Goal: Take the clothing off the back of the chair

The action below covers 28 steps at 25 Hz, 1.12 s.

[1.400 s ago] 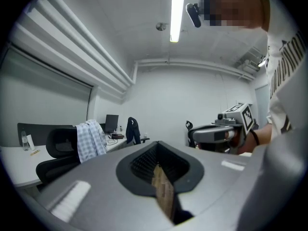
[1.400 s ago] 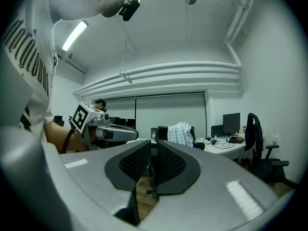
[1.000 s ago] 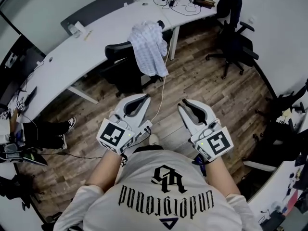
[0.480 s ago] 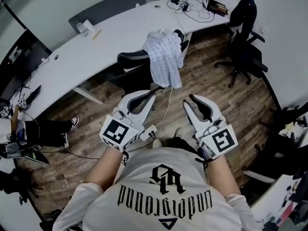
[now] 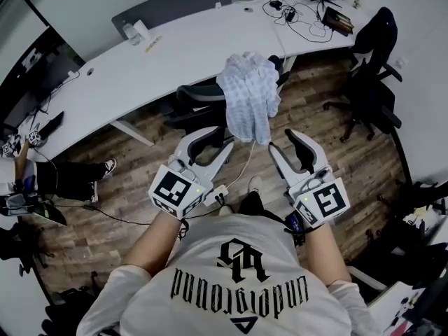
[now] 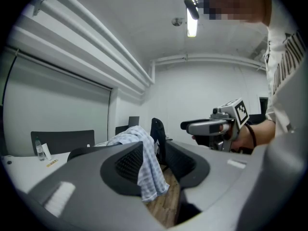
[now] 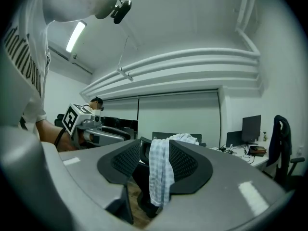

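A pale checked shirt [image 5: 248,96] hangs over the back of a black office chair [image 5: 199,100] at the white desk. My left gripper [image 5: 213,140] and right gripper [image 5: 285,142] are held side by side, just short of the shirt's lower hem and not touching it. Both sets of jaws are opening, with nothing gripped between them. Through the left gripper's [image 6: 156,162] gap, the left gripper view shows the shirt [image 6: 144,170] farther ahead. The right gripper view frames the shirt [image 7: 161,172] the same way between the right gripper's [image 7: 154,165] jaws.
A long curved white desk [image 5: 140,68] runs behind the chair, with cables [image 5: 308,12] at its far end. A second black chair [image 5: 374,54] draped in dark clothing stands at the right. A white cable [image 5: 241,166] trails over the wood floor. Someone's shoes [image 5: 105,166] show at the left.
The person has walked towards the chair, so both grippers now sit much closer to the hanging shirt. Both pairs of jaws have spread apart.
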Available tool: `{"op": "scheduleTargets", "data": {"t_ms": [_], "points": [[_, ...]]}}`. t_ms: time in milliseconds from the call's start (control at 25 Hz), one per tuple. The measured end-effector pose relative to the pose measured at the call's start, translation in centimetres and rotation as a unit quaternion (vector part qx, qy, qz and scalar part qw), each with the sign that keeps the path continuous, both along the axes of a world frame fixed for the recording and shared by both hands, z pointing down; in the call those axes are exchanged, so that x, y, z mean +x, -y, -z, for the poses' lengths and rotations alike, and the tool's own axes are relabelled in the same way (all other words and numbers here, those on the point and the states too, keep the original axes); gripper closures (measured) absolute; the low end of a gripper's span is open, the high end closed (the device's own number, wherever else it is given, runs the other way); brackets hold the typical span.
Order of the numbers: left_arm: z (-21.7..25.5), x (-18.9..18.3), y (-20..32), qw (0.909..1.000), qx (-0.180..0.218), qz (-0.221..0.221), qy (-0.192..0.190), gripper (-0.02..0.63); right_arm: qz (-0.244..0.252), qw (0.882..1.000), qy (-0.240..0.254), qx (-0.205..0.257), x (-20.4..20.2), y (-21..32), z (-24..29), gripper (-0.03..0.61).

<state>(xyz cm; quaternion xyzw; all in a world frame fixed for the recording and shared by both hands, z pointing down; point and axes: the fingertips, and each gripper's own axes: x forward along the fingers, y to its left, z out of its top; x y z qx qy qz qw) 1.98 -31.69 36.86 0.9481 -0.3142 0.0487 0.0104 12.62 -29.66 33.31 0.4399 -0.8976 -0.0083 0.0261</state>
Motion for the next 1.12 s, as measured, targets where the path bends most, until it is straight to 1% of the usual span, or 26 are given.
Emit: {"op": "scheduleTargets", "data": {"t_ms": [120, 280, 360, 440, 560, 640, 680, 800, 960, 1120], "points": [[-1.2, 0.3, 1.9, 0.9997, -0.018, 0.013, 0.006, 0.443, 0.016, 1.000, -0.003, -0.004, 0.1, 2.5, -0.3, 0.389], [-3.3, 0.8, 4.3, 0.9981, -0.053, 0.031, 0.010, 0.397, 0.037, 0.999, -0.008, -0.020, 0.5, 5.7, -1.2, 0.344], [-4.5, 1.1, 5.2, 0.9964, -0.075, 0.037, 0.012, 0.365, 0.043, 0.999, -0.010, -0.028, 0.8, 7.2, -1.7, 0.314], [-5.5, 1.3, 6.1, 0.9943, -0.097, 0.043, 0.009, 0.319, 0.049, 0.998, -0.012, -0.037, 1.1, 8.6, -2.3, 0.305], [-6.7, 1.7, 7.3, 0.9919, -0.116, 0.051, 0.006, 0.281, 0.062, 0.996, -0.014, -0.057, 1.4, 10.6, -3.7, 0.274], [-7.3, 2.0, 8.0, 0.9911, -0.122, 0.053, 0.005, 0.275, 0.073, 0.995, -0.016, -0.071, 1.3, 11.8, -4.6, 0.262], [-7.4, 2.1, 8.3, 0.9910, -0.123, 0.053, 0.004, 0.273, 0.079, 0.994, -0.017, -0.077, 1.2, 12.2, -5.1, 0.246], [-7.7, 2.7, 8.9, 0.9915, -0.119, 0.052, -0.001, 0.273, 0.099, 0.991, -0.019, -0.090, 0.5, 13.4, -6.4, 0.222], [-8.0, 3.4, 9.6, 0.9920, -0.116, 0.050, -0.001, 0.275, 0.116, 0.988, -0.016, -0.101, 0.0, 14.7, -7.6, 0.222], [-8.2, 3.3, 10.3, 0.9922, -0.109, 0.062, 0.000, 0.276, 0.134, 0.986, -0.012, -0.097, -0.7, 15.0, -8.0, 0.226]]}}
